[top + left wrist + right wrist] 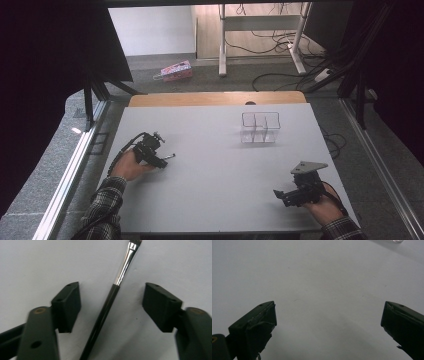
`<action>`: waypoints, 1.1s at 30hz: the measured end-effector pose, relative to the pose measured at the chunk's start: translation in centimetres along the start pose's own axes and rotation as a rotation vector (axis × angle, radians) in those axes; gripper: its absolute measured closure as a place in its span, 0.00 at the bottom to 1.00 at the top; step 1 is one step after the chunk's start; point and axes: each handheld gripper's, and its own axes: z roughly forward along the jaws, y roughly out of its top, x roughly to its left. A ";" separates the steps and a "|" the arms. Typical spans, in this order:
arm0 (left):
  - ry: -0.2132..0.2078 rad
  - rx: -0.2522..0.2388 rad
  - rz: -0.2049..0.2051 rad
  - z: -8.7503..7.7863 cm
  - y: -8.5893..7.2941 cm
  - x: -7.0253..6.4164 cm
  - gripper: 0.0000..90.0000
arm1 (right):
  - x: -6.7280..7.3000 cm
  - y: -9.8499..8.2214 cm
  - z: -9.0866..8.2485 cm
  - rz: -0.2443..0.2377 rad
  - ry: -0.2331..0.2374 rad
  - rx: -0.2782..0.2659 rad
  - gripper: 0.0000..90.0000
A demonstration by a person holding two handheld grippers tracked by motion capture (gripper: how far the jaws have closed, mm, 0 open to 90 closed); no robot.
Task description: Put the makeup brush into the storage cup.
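A: What lies between the left gripper's (111, 305) jaws?
B: A slim brush (107, 307), glossy black handle, shiny metal ferrule, on the matte grey table (215, 150); the jaws stand apart, not touching it.
A: And the right gripper (328, 322)?
B: Wide apart over bare tabletop. From above, a clear divided box (260, 127) sits farther back, apparently plastic.

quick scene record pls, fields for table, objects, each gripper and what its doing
table: grey top, wooden strip at far edge
brush: black handle, silver ferrule, lying on table between the left gripper's jaws, untouched
organiser: clear divided box, far right of centre, looks empty
left gripper: open, jaws either side of brush
right gripper: open, near right corner, nothing between jaws
floor: pink box beyond table
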 end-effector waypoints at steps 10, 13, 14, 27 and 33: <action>0.029 0.031 0.037 -0.3 -0.1 -0.5 0.93 | 0.0 0.0 0.0 -0.007 -0.002 0.002 0.00; 0.040 0.040 0.042 -0.4 0.1 -0.6 0.93 | 0.0 0.0 -0.1 -0.009 -0.004 -0.001 0.00; 0.038 0.039 0.042 -0.4 0.1 -0.7 0.93 | 0.0 0.0 -0.1 -0.009 -0.006 -0.005 0.00; 0.025 -0.033 0.029 -1.5 -0.7 -0.9 0.93 | 0.0 0.0 -0.1 -0.013 -0.011 -0.003 0.00; -0.006 -0.083 0.027 -2.3 -1.0 -1.1 0.93 | 0.0 0.0 -0.1 -0.011 -0.012 -0.001 0.00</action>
